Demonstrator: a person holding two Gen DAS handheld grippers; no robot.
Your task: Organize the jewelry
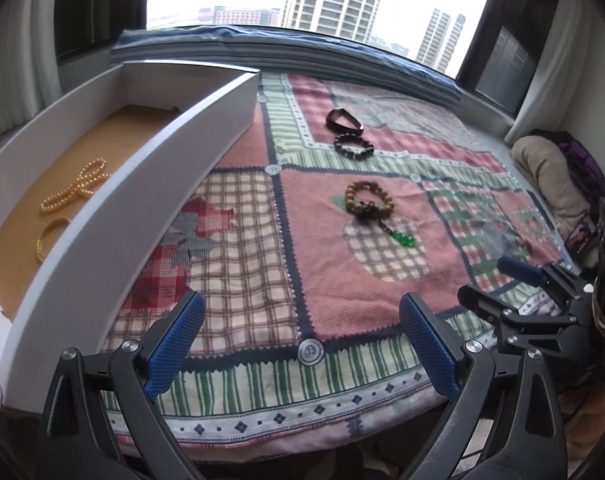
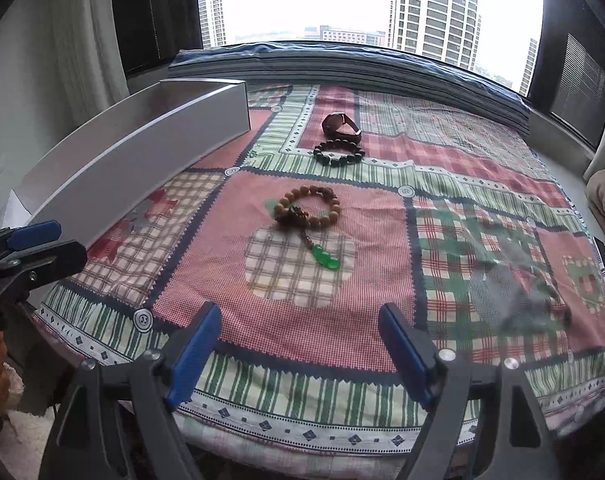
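**Inspection: loose bracelets on quilt, tray partly filled, both jaws empty**

Left side. A white open tray [image 1: 150, 184] lies at 9 to 10 o'clock in the left wrist view. On its tan liner rest a pearl strand [image 1: 76, 186] and a gold bangle [image 1: 50, 234], touching neither wall. Judged: the strand is limp and will sag and slip if pinched at one bead; the bangle is stiff and light.

Centre. On the patchwork quilt [image 1: 242, 280] lies a tan bead bracelet [image 2: 310, 208] with a dark knot and a green pendant [image 2: 325, 258] trailing toward 6 o'clock. Judged: light, on elastic cord, beads hard and smooth, so they may roll out of the pads. Best hold is across the bead ring at the side opposite the knot, letting the pendant hang; the pendant looks brittle and should not be pinched or dropped.

Toward 12 o'clock, a dark bead bracelet [image 2: 338, 154] touches a brown looped strap [image 2: 340, 124], possibly a watch; this cannot be confirmed. Lift them one at a time.

Right side. A clear, blurred object [image 2: 530, 292] at 3 to 4 o'clock cannot be identified.

Left gripper [image 1: 300, 346]: jaws wide, nothing between. Right gripper [image 2: 298, 350]: jaws wide, nothing between, above the quilt's near edge.
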